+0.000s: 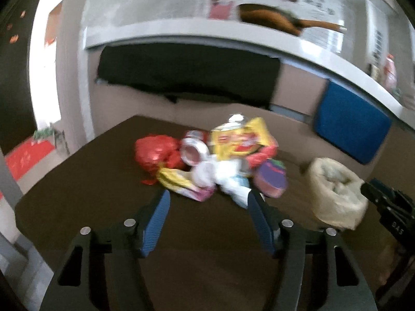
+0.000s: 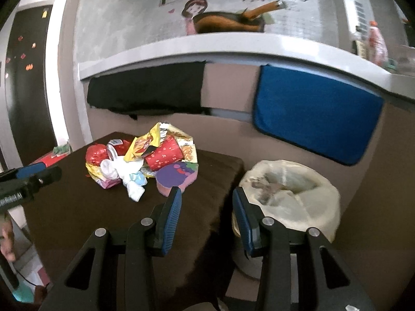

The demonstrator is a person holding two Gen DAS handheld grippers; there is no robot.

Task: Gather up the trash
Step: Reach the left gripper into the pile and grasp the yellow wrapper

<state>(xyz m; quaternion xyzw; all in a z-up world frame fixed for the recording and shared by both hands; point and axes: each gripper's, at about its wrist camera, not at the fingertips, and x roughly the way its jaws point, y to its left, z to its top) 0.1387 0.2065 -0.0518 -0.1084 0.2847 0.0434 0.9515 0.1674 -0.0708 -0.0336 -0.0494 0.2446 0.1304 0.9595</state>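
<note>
A pile of trash lies at the far middle of the dark brown table: a red wrapper, a yellow snack bag, white crumpled paper and a purple packet. My left gripper stands open just short of the pile, with nothing between its blue pads. In the right wrist view the pile sits left of my right gripper, which is open and empty over the table's right edge. A lined trash bin stands right of the table.
Behind the table a black cloth and a blue cloth hang from a grey counter that carries a brown pan. A red mat lies on the floor at left. A person's hand shows at lower left.
</note>
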